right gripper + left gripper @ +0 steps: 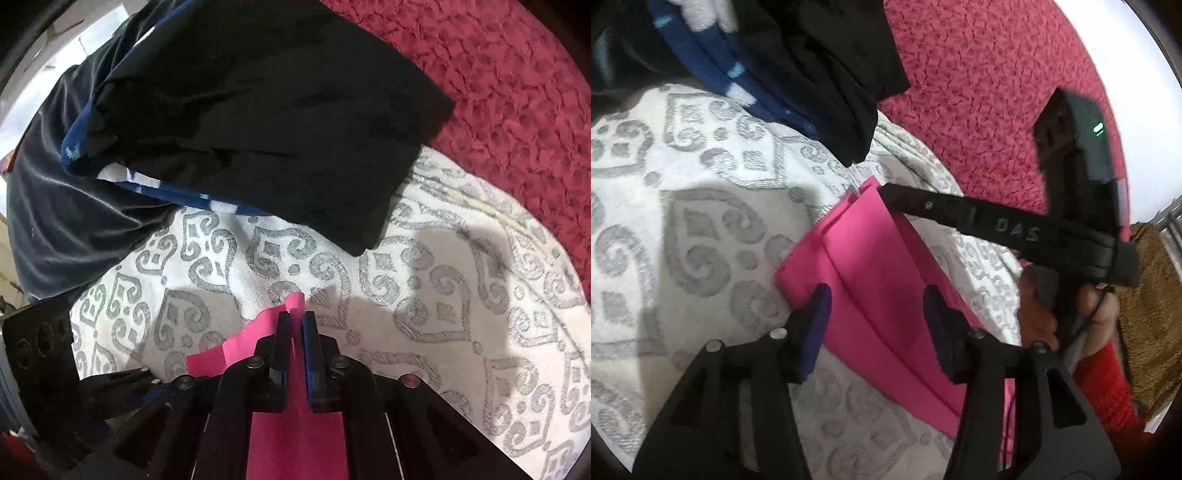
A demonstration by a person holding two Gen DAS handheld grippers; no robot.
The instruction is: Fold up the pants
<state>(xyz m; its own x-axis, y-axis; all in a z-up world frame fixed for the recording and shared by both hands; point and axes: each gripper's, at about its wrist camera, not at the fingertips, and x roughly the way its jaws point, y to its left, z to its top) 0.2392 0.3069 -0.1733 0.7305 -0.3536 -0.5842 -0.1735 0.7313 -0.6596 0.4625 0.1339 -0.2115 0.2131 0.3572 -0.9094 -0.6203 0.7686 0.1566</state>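
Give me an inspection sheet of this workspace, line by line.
Surface: white cloth with grey pattern, spread over a red textured cover.
Job's things: pink pants, lying partly folded on the cloth.
Clutter: pile of black and blue clothes at the far edge of the cloth.
Grippers: left gripper open above the pants; right gripper shut on a pants edge.
Cables: nothing seen.
Surroundings: white wall beyond the red cover; the rest is too blurred to tell.
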